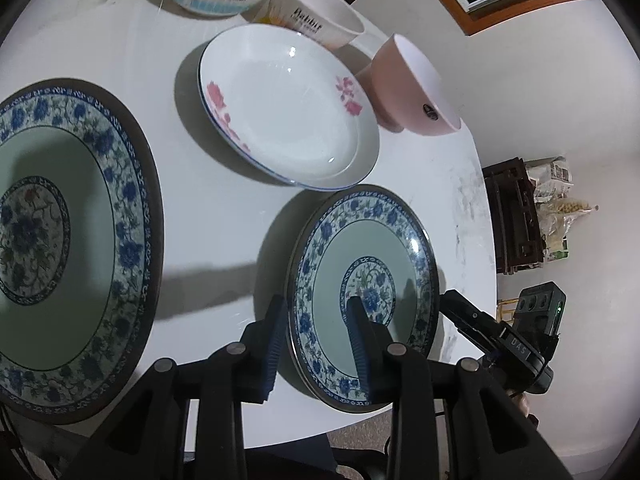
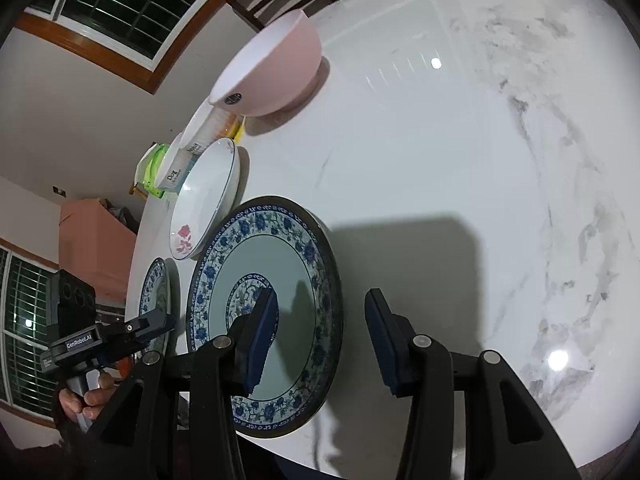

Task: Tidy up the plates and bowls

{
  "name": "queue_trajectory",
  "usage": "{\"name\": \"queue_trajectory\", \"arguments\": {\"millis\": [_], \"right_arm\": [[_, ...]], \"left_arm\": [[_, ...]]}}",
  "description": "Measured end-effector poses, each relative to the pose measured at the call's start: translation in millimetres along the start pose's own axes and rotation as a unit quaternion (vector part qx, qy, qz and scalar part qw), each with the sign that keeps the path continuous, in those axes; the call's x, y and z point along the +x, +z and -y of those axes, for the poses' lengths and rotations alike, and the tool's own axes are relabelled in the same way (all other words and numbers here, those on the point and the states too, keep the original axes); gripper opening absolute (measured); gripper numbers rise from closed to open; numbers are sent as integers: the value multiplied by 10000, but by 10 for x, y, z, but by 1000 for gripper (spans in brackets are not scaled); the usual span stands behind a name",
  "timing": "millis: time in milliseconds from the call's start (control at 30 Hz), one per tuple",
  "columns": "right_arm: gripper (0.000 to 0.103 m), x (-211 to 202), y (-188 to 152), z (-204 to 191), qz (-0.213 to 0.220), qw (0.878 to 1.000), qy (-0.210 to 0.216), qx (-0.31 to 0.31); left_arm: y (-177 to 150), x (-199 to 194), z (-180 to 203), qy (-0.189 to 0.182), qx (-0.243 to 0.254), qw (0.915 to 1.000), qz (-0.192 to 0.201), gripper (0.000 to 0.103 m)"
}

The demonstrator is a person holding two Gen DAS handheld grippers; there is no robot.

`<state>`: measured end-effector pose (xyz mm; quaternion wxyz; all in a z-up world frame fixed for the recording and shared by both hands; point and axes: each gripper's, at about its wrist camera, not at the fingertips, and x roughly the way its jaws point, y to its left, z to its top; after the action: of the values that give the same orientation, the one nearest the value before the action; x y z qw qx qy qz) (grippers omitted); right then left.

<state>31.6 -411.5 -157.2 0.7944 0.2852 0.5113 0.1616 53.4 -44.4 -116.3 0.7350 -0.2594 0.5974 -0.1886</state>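
Left gripper open, jaws straddling near rim of small blue plate. Right gripper open, straddling rim of that plate. Pink bowl beyond.

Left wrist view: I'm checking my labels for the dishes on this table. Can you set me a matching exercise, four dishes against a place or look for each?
Dishes:
1. pink bowl
2. small blue plate
3. large blue plate
4. white plate

Descriptions:
A. pink flowers and a thin blue rim line
B. its rim lies between the fingers of the left gripper
C. cut off by the left edge of the view
D. dark sticker on its side

Pairs: 1-D; 2-B; 3-C; 4-A
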Motion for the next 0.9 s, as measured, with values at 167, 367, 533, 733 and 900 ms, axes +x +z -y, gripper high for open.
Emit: {"name": "queue_trajectory", "arguments": {"millis": [167,367,533,733,900], "right_arm": [[44,72,0,38,-73,9999,79,92],[44,117,28,59,-153,9998,78,90],[39,143,70,50,-194,9998,44,5],[26,163,95,67,-268,9996,25,-77],[23,186,117,63,-286,9995,61,-152]], "left_arm": [[19,73,-32,-30,-144,9998,-96,31],[50,155,-37,54,-192,9997,-140,31],[50,190,-45,86,-208,9996,-183,31],[55,224,-57,132,-221,9994,-220,29],[51,248,-75,156,-266,9991,-287,29]]}}
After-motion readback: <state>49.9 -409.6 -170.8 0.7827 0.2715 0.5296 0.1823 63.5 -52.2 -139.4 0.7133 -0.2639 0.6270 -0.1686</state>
